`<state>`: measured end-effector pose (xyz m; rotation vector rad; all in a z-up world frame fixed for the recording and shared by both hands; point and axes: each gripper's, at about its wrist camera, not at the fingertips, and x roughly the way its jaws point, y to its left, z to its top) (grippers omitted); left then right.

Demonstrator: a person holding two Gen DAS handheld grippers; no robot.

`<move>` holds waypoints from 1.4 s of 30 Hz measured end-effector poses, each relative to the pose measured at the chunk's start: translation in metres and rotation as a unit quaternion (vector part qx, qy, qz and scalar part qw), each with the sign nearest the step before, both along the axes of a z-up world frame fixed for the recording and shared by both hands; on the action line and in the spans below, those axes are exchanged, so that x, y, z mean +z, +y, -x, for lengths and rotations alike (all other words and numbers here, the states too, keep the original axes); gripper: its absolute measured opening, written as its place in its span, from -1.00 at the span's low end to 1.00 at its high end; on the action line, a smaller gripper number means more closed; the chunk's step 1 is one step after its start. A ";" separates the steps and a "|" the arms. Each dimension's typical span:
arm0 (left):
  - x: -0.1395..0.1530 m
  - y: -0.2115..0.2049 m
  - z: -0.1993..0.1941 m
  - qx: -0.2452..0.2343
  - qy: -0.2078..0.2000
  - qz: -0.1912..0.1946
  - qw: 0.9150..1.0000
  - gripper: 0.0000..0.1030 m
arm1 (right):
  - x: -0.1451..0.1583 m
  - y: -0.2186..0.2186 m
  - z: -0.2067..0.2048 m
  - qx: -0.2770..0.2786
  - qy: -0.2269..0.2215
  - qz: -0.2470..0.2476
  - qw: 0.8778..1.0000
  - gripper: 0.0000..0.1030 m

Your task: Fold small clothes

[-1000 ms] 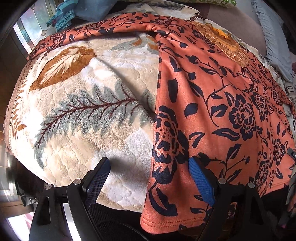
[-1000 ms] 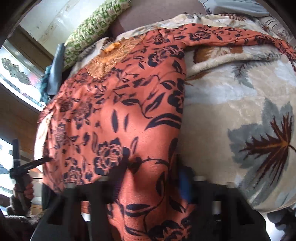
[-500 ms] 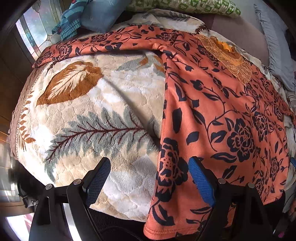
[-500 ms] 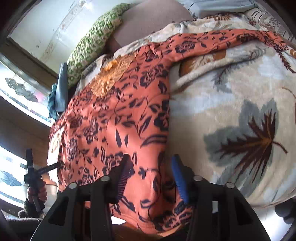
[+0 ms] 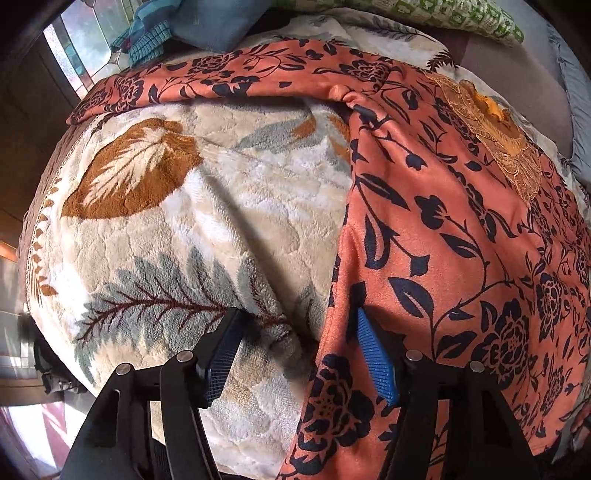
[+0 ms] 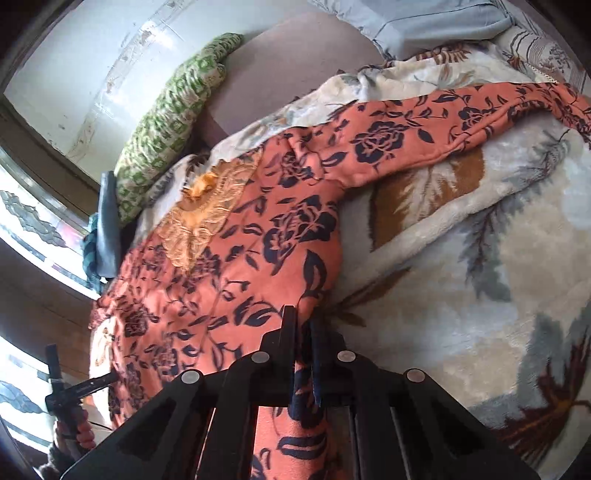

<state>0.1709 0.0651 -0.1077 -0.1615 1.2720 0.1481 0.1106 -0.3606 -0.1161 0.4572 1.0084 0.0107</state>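
Garment (image 6: 258, 266) hem pinched in right hand-held gripper (image 6: 303, 332)

A plush cream blanket (image 5: 229, 206) with brown and grey leaf prints covers the bed. A green patterned pillow (image 6: 166, 122) lies against a worn white wall (image 6: 92, 62). Daylight enters through a patterned glass window (image 5: 77, 48) framed in dark wood.

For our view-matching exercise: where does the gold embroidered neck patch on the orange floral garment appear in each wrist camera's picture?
Left wrist: the gold embroidered patch lies at upper right, on the orange floral garment.
Right wrist: the patch sits left of centre, upper half.
Shared landmark: the green patterned cushion, top right in the left view, upper left in the right.
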 end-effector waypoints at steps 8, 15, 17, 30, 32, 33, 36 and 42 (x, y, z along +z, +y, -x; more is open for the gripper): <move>0.037 -0.023 0.012 -0.033 -0.035 -0.001 0.999 0.18 | -0.014 -0.042 0.014 -0.036 0.023 -0.034 0.999 -0.75; 0.064 -0.096 -0.023 -0.085 -0.040 0.049 0.994 0.23 | 0.026 -0.183 0.037 -0.209 -0.025 -0.048 0.977 -0.37; 0.060 -0.119 -0.039 -0.097 -0.031 0.058 0.993 0.23 | 0.036 -0.231 0.045 -0.266 -0.041 -0.058 0.961 -0.23; -0.010 -0.207 -0.095 -0.140 0.033 0.018 0.989 0.29 | -0.011 -0.381 0.014 -0.418 -0.107 -0.163 0.887 -0.03; -0.011 -0.211 -0.094 -0.146 0.032 0.013 0.989 0.31 | -0.018 -0.382 0.006 -0.416 -0.111 -0.157 0.889 -0.11; -0.011 -0.211 -0.095 -0.150 0.031 0.013 0.988 0.31 | -0.019 -0.382 0.001 -0.412 -0.108 -0.149 0.892 -0.55; -0.010 -0.209 -0.093 -0.150 0.029 0.028 0.988 0.31 | -0.002 -0.372 -0.003 -0.393 -0.130 -0.118 0.903 -0.89; 0.008 -0.185 -0.094 -0.130 0.007 0.067 0.989 0.31 | 0.071 -0.283 -0.042 -0.248 -0.187 -0.073 0.948 -0.89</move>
